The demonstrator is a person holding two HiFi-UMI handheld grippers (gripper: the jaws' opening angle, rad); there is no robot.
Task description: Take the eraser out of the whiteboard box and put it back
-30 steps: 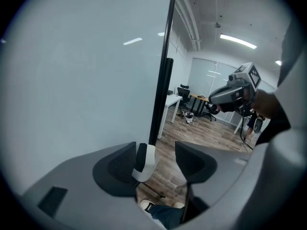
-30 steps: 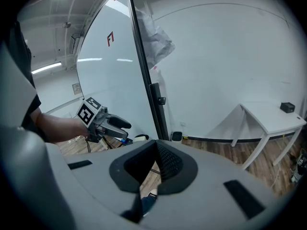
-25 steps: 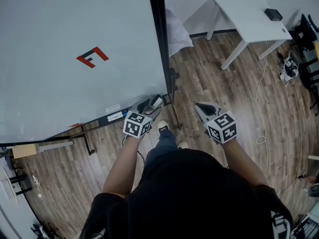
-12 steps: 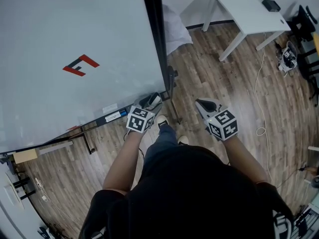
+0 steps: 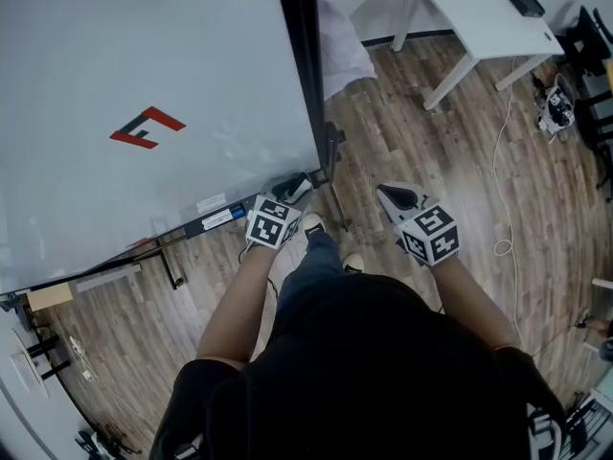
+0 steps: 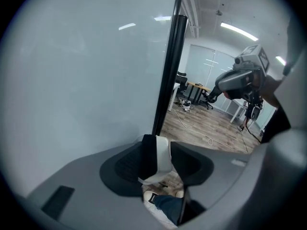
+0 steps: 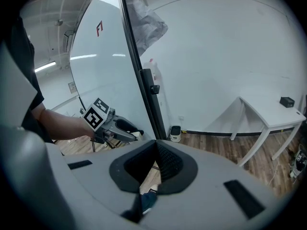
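The white eraser (image 6: 162, 158) with its black felt side stands between the jaws of my left gripper (image 6: 163, 150). Those jaws are closing, and both pads look pressed on it. In the head view the left gripper (image 5: 293, 189) reaches to the lower right corner of the whiteboard (image 5: 144, 75), at the end of its dark tray ledge (image 5: 215, 221), and the eraser (image 5: 301, 186) shows white at its tip. My right gripper (image 5: 394, 198) hangs apart over the wood floor, shut and with nothing in it (image 7: 156, 150). The right gripper view shows the left gripper (image 7: 130, 128) by the board's black post.
The board's black frame post (image 5: 303, 75) runs down beside the left gripper. A white table (image 5: 479, 17) with a small black box (image 5: 526, 3) stands at the back right. A white cable (image 5: 500, 161) trails over the floor. The person's shoes (image 5: 313, 224) are just below the grippers.
My left gripper has sunk a little toward the ledge at the board's corner. The right gripper has stayed where it was.
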